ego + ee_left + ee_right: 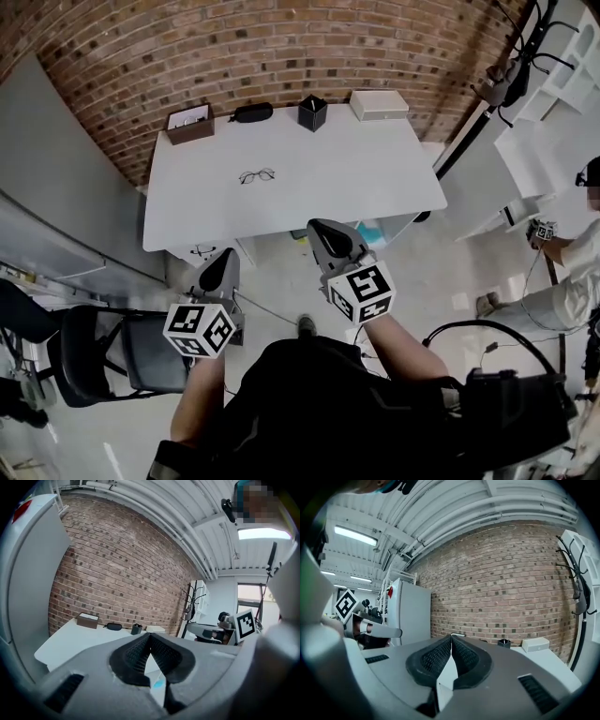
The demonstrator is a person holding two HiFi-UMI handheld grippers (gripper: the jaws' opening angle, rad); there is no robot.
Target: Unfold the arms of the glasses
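A pair of thin-framed glasses [257, 175] lies on the white table [375, 178], left of its middle. My left gripper [222, 270] is shut and empty, over the floor well short of the table's near edge. My right gripper [330, 238] is also shut with nothing in it, its tip close to the table's front edge, to the right of the glasses. In the left gripper view the jaws [150, 641] meet at the tips, with the table [70, 641] ahead. The right gripper view shows its jaws [451, 639] touching too.
Along the table's back edge stand a brown box [189, 122], a black case [251, 112], a black cup [312, 112] and a white box [380, 103]. A black chair [112, 352] is at my left. Another person [572, 272] stands at the right by white shelves [553, 122].
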